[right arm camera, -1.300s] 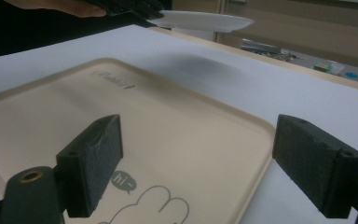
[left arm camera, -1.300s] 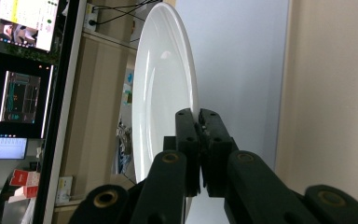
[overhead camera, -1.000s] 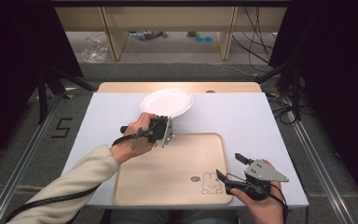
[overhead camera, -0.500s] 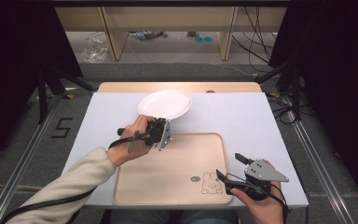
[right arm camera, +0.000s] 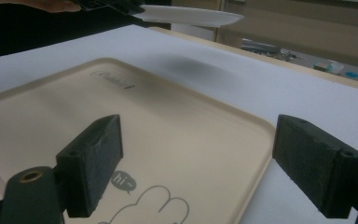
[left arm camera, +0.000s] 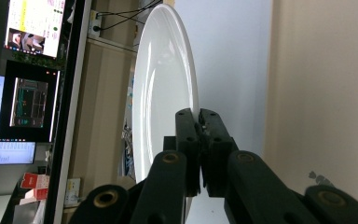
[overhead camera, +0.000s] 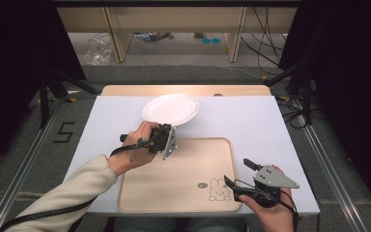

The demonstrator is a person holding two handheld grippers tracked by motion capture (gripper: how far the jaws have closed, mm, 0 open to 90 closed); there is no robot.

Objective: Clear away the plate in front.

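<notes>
A white plate hangs tilted above the far part of the white mat, casting a shadow on it. My left gripper is shut on the plate's near rim; in the left gripper view the pads pinch the edge of the plate. A beige tray with a rabbit drawing lies in front of the person. My right gripper stands open over the tray's near right corner, with nothing between its jaws. The right gripper looks across the tray toward the raised plate.
The white mat covers a wooden table whose far edge shows beyond it. Wooden shelf legs and cables stand on the floor behind. Metal rails run along both sides of the table. Monitors appear past the plate.
My left hand and the plate have drifted a little toward the near side. The right gripper has stayed where it was.
</notes>
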